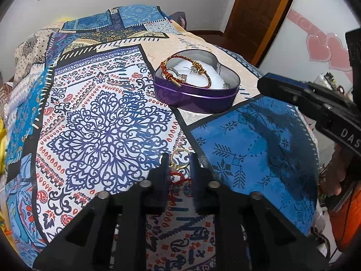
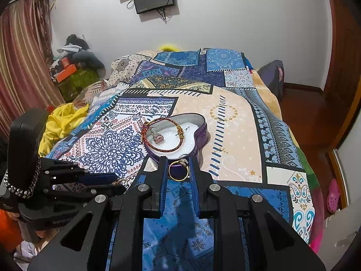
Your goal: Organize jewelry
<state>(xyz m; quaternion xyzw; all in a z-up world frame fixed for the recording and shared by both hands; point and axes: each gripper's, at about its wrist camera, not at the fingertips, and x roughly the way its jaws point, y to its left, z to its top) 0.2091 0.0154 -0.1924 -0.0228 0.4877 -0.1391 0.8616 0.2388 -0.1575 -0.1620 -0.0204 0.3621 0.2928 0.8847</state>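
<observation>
A purple heart-shaped tin [image 1: 196, 97] [image 2: 202, 133] lies open on the patterned bedspread, lined in white. A red and gold braided bracelet [image 1: 204, 65] [image 2: 158, 146] and a pink-stone ring [image 2: 158, 139] rest in it. My right gripper [image 2: 178, 164] is shut on a thin gold ring [image 2: 178, 171], held just in front of the tin. My left gripper [image 1: 179, 159] [image 2: 121, 184] points down at the bedspread, its pads against a small gold ring [image 1: 179, 160] tied to a red cord [image 1: 178, 177]. From the left wrist view the right gripper [image 1: 262, 83] hangs beside the tin.
The bedspread [image 1: 101, 124] covers the whole bed. A yellow cloth [image 2: 65, 119] lies at its left edge, with a pile of boxes and clothes [image 2: 74, 67] behind. A wooden door [image 1: 255, 11], a white panel with pink hearts [image 1: 320, 45] and a person's orange sleeve [image 1: 347, 216] are on the right.
</observation>
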